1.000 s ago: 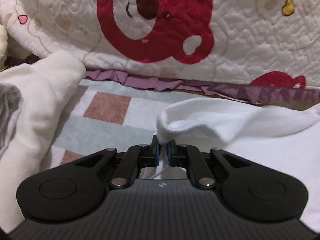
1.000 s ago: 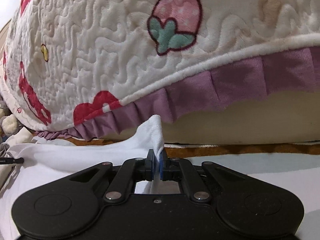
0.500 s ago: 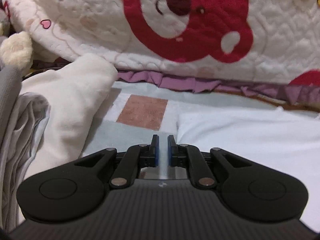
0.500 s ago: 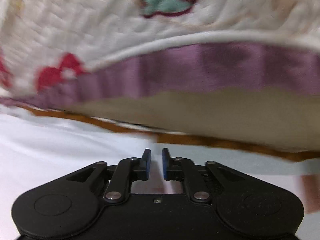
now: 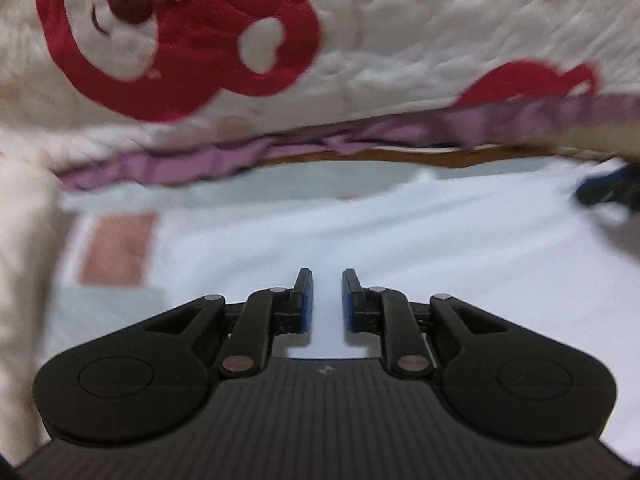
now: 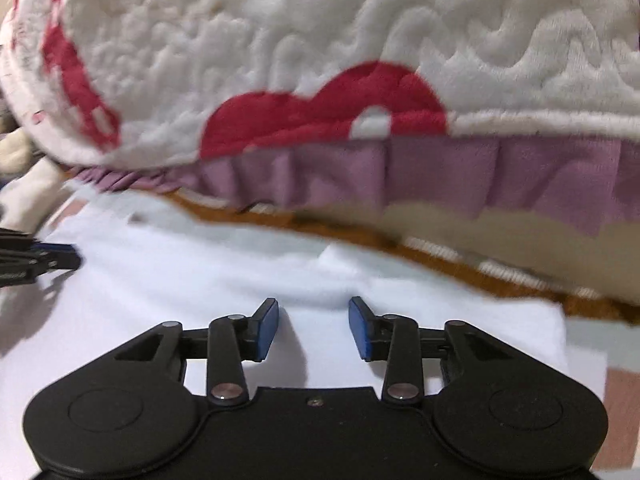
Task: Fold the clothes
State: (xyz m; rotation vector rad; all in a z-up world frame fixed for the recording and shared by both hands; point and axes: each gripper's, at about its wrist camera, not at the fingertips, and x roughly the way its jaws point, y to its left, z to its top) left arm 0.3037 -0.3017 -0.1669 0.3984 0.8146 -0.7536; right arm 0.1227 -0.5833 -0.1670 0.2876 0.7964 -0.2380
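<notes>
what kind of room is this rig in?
Likely a bedroom, working on a bed: a quilted bear-print blanket with a purple ruffle, a checked sheet, and a white garment spread flat.

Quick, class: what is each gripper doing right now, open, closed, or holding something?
Left gripper: jaws open, holding nothing, above the white garment.
Right gripper: jaws open wider, holding nothing.

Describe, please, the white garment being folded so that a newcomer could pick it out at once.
Start at the big quilted blanket with the red bear. Below its purple ruffle, the white garment lies flat on the pastel checked sheet. Unlike the cream fleece to its left, it is smooth, thin and bright white.
</notes>
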